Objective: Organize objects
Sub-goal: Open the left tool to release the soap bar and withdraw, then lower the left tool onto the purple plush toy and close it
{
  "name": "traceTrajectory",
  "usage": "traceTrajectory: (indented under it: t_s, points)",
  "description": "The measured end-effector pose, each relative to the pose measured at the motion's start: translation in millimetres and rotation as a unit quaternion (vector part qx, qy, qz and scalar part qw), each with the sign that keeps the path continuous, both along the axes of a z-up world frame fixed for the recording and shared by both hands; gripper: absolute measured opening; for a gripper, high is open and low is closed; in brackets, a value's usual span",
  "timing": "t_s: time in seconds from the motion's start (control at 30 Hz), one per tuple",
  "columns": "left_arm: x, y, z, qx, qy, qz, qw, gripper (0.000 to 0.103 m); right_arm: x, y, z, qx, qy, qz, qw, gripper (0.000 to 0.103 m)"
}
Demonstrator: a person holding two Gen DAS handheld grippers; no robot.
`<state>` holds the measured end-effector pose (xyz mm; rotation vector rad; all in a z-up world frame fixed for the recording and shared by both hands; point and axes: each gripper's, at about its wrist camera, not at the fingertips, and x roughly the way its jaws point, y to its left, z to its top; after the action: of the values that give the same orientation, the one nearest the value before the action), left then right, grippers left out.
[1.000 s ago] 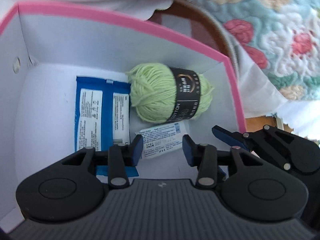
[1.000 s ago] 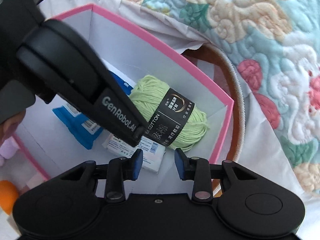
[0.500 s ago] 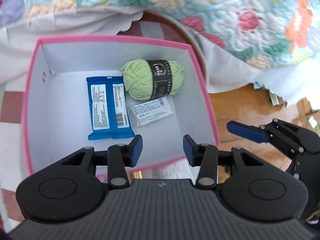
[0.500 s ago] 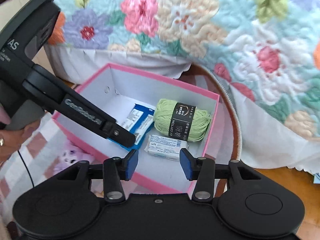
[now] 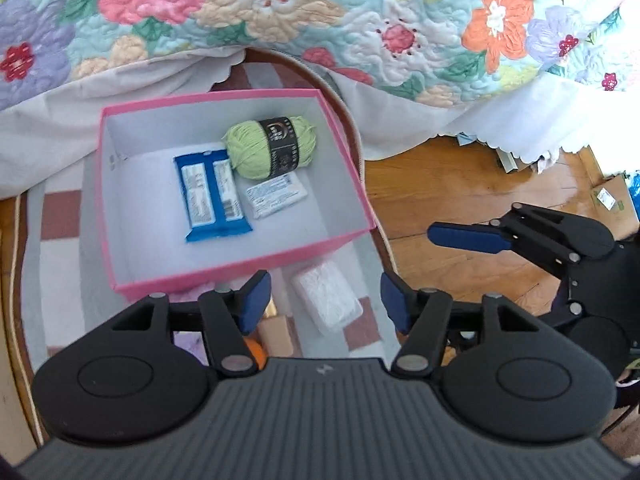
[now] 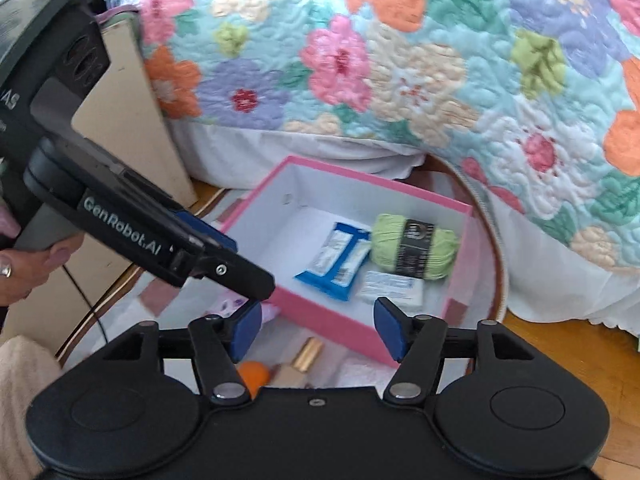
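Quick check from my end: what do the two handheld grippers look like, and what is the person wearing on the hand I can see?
Both grippers, left gripper and right gripper, are matte black with dark blue finger pads and silver pivot pins. The left one's side reads "GenRobot.AI" in white lettering. The hand wears a ring; a beige sleeve shows.

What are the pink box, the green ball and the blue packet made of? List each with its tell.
Pink box: likely paperboard, matte; thin straight walls, white inside.
Green ball: yarn, soft and fuzzy; wound strands show, with a glossy black paper-like band around it.
Blue packet: probably plastic film, slightly shiny; crimped end seams and printed white labels.
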<state>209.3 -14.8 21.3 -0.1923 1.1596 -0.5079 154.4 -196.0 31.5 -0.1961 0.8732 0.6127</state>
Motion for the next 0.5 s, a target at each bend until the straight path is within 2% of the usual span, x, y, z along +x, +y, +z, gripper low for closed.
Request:
traceTrajectory:
  t_s: [0.17,0.5]
  points:
    - [-23.5,15.7,2.7,0.002,-0.004,0.007,1.0000,0.061,-22.8,12.1,5.7,-0.005,-0.002,0.028,1.000,0.070]
    - [-60.0,60.4,9.8,0.012,-0.025,0.040,0.9988,0.065,-55.2,36.4,16.3,-0.011,-0.007,0.074,0.997,0.078]
